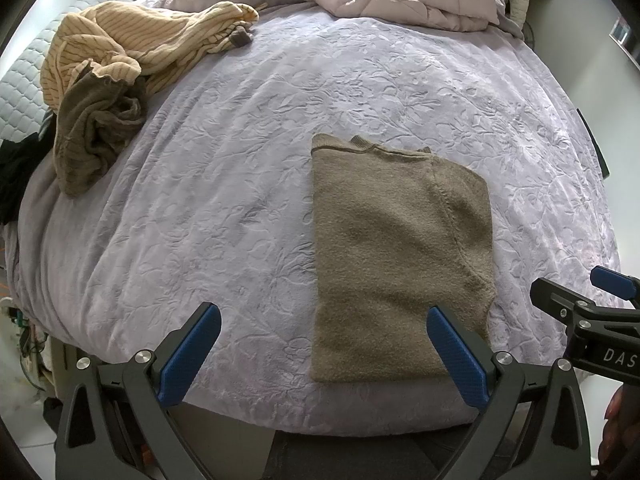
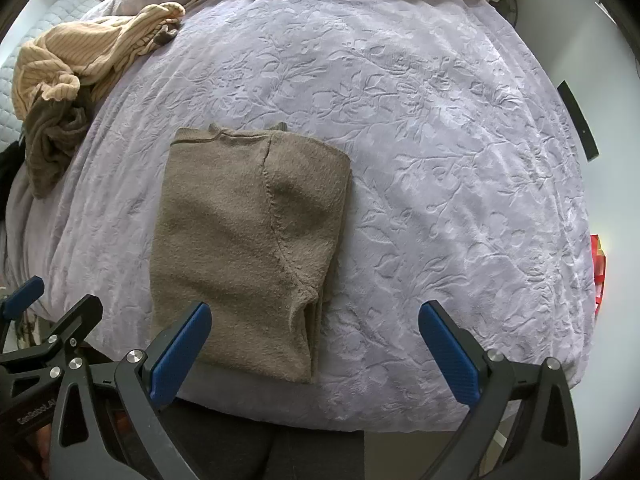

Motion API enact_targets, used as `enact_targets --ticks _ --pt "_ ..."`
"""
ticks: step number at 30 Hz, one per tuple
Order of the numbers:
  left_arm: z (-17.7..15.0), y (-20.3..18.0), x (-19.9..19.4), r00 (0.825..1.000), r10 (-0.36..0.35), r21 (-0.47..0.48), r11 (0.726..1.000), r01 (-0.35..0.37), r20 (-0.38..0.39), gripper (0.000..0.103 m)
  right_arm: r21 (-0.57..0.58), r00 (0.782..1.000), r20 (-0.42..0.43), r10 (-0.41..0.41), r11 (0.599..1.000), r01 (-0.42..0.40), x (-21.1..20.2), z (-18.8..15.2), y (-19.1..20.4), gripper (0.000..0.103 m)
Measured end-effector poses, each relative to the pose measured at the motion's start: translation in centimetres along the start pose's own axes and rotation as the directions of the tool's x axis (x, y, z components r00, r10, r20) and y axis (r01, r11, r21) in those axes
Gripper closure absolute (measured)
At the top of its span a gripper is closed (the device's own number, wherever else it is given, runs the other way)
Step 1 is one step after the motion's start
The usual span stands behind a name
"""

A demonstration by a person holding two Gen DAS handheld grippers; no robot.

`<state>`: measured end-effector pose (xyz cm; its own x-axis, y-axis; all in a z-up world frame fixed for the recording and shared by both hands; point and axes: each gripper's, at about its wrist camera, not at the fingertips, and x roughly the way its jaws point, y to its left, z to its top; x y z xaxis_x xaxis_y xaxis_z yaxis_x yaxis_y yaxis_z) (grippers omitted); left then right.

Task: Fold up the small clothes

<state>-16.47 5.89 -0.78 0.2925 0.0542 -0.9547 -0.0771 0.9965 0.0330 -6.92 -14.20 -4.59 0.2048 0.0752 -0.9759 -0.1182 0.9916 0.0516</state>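
The sweater [image 2: 244, 248] lay folded lengthwise near the bed's [image 2: 440, 160] front edge; both grippers, left [image 1: 324, 344] and right [image 2: 316, 344], hovered with fingers apart, probably ready for another fold.

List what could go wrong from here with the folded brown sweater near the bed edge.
The folded brown sweater lies close to the bed's near edge, so a nudge might slide it off. Its layered right side looks loose and could unfold if lifted by one gripper. Both grippers, left and right, are open.
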Motion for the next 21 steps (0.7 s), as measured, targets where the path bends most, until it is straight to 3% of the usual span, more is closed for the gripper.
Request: enact_targets --ticks 21 --pt "-0.13 -0.09 -0.21 1.000 0.003 -0.008 1.000 -0.003 0.005 0.000 -0.003 1.000 -0.001 -0.009 1.000 0.009 -0.14 -0.17 0.31 0.000"
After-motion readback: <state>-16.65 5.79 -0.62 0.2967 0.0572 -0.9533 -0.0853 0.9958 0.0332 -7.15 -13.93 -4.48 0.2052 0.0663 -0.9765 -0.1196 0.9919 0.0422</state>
